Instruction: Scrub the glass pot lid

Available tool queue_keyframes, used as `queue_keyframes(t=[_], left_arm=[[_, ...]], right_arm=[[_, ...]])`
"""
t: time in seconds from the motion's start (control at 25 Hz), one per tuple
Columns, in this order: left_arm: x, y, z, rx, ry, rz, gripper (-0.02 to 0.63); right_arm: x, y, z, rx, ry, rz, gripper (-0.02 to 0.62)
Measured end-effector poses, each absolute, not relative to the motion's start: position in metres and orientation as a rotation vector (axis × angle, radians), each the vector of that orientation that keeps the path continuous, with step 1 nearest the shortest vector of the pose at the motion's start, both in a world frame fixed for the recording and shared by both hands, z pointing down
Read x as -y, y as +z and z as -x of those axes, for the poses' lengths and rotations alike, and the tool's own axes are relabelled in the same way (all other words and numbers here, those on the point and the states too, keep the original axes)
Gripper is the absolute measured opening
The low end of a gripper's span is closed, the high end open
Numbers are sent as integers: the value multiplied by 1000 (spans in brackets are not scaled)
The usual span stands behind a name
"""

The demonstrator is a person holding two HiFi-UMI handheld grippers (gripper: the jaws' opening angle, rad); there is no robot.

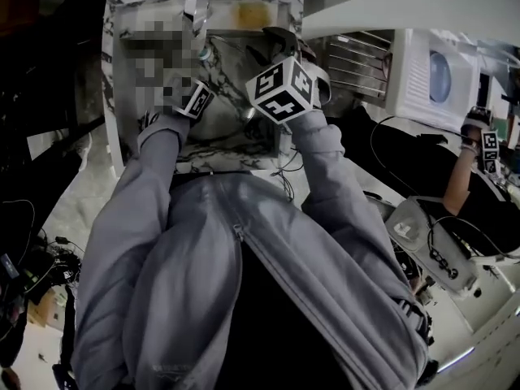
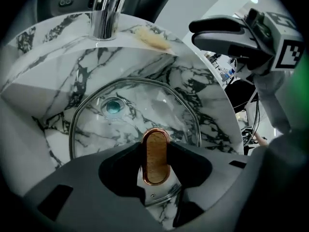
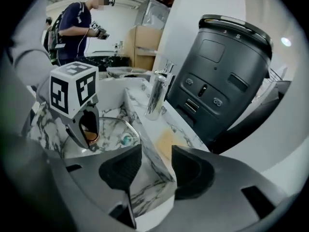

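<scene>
Gripping the wooden knob [image 2: 155,153] of the glass pot lid [image 2: 130,122], our left claw [image 2: 154,166] clamps it from both sides. The lid sits inside the marble sink [image 2: 53,86], and the teal drain [image 2: 114,107] shows through its glass. Our right claw [image 3: 154,170] stands wide and empty over the sink's rim. Farther back, the chrome faucet [image 2: 107,13] rises from the ledge, with a yellowish patch [image 2: 153,38] beside it.

grey zip-up hoodie [image 1: 244,315], long sleeves [image 1: 329,169]; grey right gripper [image 3: 152,170] bears black-white marker cube [image 1: 282,88].
</scene>
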State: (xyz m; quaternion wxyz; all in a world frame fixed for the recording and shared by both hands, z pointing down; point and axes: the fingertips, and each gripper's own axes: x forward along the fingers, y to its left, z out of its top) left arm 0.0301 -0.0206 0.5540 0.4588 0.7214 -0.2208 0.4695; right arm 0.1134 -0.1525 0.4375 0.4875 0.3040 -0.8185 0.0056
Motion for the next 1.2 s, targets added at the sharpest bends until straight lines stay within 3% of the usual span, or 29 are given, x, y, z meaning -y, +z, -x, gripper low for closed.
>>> queue_keyframes(t=[0.68,0.8,1.0,1.2], left_arm=[[28,590,-37,537,1183,-1764,187],[28,589,-36,536,1186,-1765,187],[28,588,-33,546,1151,-1765,189],[30,581,-31,588,1006,-1778,189]], right_arm=[[201,513,-103,1784,-219,-473,196],[198,512,-103,1776,-253,-462,161],[184,503,-100,1788,-293,-488,48],[174,480,-97,1857,-261,-557,43]])
